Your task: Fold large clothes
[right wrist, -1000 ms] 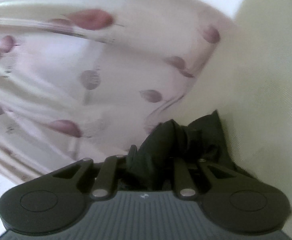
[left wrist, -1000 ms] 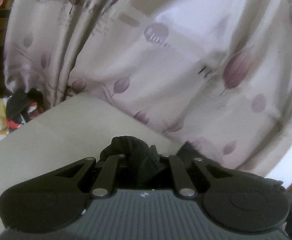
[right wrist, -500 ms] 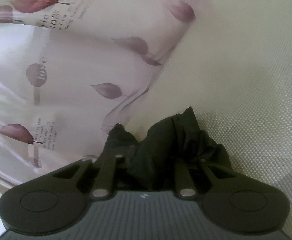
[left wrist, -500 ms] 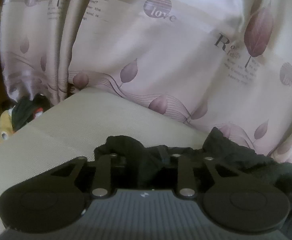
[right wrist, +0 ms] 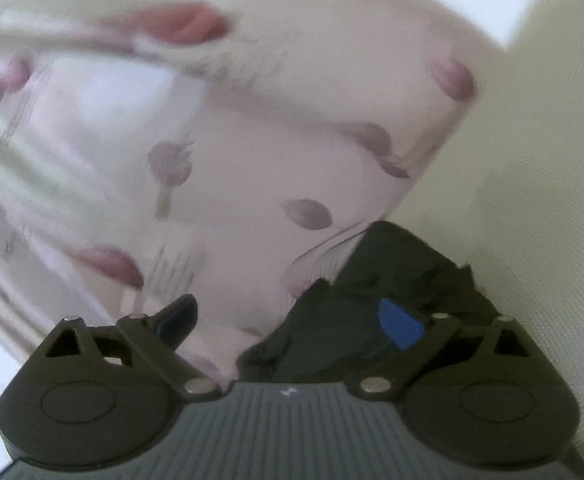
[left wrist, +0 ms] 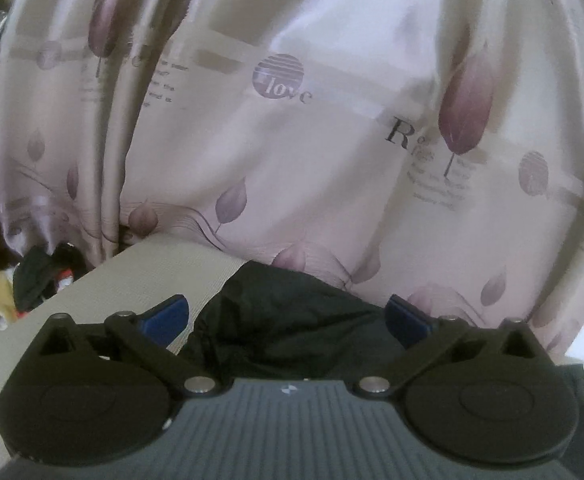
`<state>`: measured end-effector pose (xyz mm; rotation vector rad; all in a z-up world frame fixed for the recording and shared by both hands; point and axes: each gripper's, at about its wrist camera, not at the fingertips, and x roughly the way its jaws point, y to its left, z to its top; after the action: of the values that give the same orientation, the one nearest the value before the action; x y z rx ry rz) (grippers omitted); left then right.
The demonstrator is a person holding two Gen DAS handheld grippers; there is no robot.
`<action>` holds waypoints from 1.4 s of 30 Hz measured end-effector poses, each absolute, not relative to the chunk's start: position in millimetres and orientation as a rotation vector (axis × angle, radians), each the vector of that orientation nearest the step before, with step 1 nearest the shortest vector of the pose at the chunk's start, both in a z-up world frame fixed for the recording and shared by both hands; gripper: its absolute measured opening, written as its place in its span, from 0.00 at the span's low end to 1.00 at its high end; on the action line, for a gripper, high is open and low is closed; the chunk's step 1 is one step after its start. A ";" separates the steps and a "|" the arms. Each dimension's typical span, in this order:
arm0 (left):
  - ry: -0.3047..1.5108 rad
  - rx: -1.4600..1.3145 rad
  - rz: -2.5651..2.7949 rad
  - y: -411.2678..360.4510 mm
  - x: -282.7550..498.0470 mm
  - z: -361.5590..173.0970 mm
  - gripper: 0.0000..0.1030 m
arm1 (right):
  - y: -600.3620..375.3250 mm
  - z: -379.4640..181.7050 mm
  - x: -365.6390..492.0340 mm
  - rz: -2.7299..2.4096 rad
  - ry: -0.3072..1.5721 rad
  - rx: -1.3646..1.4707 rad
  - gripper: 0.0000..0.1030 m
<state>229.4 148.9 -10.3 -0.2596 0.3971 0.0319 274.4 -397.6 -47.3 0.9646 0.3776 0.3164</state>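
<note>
A black garment (left wrist: 292, 320) lies bunched on the beige table (left wrist: 132, 280) near its far edge, against the curtain. My left gripper (left wrist: 288, 314) has its jaws opening wide, the blue pads (left wrist: 168, 312) standing apart on either side of the cloth without pressing it. In the right wrist view the same black garment (right wrist: 371, 300) lies crumpled on the beige surface (right wrist: 531, 200). My right gripper (right wrist: 292, 320) is opening too, its blue pad (right wrist: 399, 328) over the cloth and the other finger off to the left, clear of it.
A pale pink curtain (left wrist: 311, 140) with purple leaf prints hangs close behind the table's far edge and fills most of both views (right wrist: 212, 160). Clutter with a dark and red item (left wrist: 40, 276) sits low at the left beyond the table.
Both grippers, earlier shut on bunches of the black garment, have spread their jaws and let the cloth go. The garment now rests on the table. Both hands have moved slightly forward and lower.
</note>
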 end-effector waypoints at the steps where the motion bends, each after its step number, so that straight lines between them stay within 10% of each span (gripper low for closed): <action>1: 0.400 -0.256 0.022 146.1 228.8 -9.4 1.00 | -391.2 -40.1 273.8 0.311 0.392 0.891 0.96; 5: 0.413 -0.201 -0.020 125.7 228.4 -8.4 0.95 | -342.6 -12.8 274.0 0.289 0.439 0.521 0.95; 10: 0.503 -0.089 -0.082 86.6 247.6 -18.8 0.52 | -290.4 -6.5 289.1 0.269 0.498 0.257 0.72; 42: 0.679 -0.167 -0.016 87.0 312.7 -115.2 0.57 | -283.0 -104.1 357.7 0.071 0.714 0.014 0.65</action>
<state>312.7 87.0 -115.2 -0.1673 0.6786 -0.0160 357.7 -283.0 -104.1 0.0136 0.7142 0.0714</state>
